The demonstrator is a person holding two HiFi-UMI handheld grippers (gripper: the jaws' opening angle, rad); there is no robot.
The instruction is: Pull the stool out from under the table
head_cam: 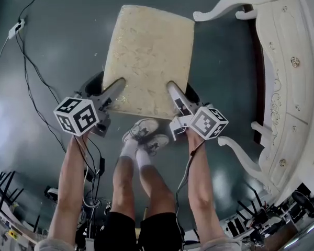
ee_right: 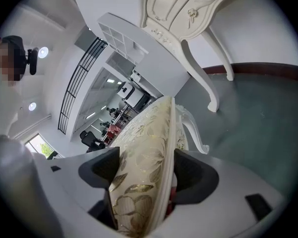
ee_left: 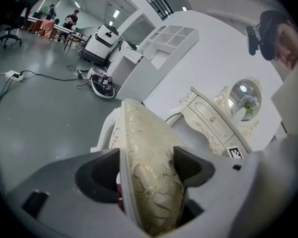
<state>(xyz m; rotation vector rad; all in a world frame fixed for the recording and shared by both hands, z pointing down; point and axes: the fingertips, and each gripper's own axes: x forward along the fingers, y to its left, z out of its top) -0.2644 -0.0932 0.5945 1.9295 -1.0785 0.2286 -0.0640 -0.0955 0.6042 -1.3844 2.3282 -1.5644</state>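
Closest to me are my two shoes, side by side on the grey-green floor, just short of the near edge of the one stool. I have two claws, each with its marker cube: the left cube and the right cube. The left claw pinches the stool's near left corner; its own view shows the cream, gold-flowered cushion squeezed between both jaws of that claw. The right claw pinches the near right corner in the same way, its jaws pressed onto the cushion edge. The stool stands on open floor, out from under the ornate white worktop at my right, and apart from the two curved legs that I can see, the far one and the near one. The worktop's drawers are closed, so I cannot tell what they hold. On top of it stand one round mirror and some flowers. Black cables trail over the floor at my left to one white power strip. Farther off stands a white shelf unit with open compartments; I cannot make out any contents.
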